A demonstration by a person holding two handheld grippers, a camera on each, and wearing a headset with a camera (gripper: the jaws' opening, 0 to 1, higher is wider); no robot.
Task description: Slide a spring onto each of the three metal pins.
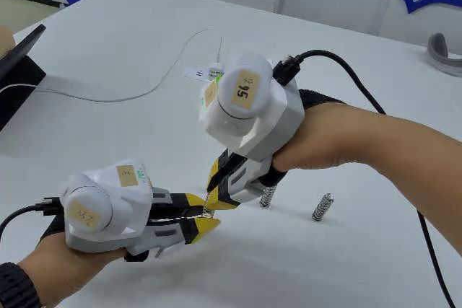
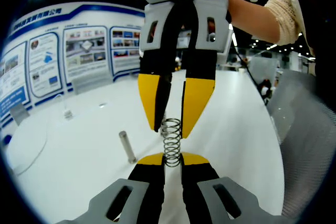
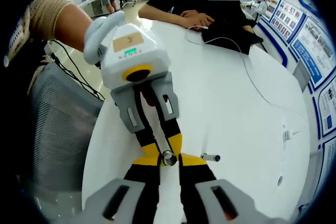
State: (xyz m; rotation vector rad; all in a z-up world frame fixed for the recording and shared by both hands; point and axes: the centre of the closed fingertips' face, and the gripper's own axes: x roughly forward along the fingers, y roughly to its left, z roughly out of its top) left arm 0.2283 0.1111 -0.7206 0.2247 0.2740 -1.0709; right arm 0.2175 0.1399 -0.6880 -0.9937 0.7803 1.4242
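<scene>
While tip to tip, left claw (image 2: 171, 160) and right claw (image 2: 170, 132) tight on one spring (image 2: 171, 144).

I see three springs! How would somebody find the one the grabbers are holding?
Look at the white table, then at the spot where the left gripper and right gripper meet tip to tip. The spring pinched between their yellow tips is the one. It is held up off the table, while two other springs stand upright on the tabletop nearby.

white table (image 1: 108, 41), blue-trimmed wall panels (image 2: 84, 51)
</scene>
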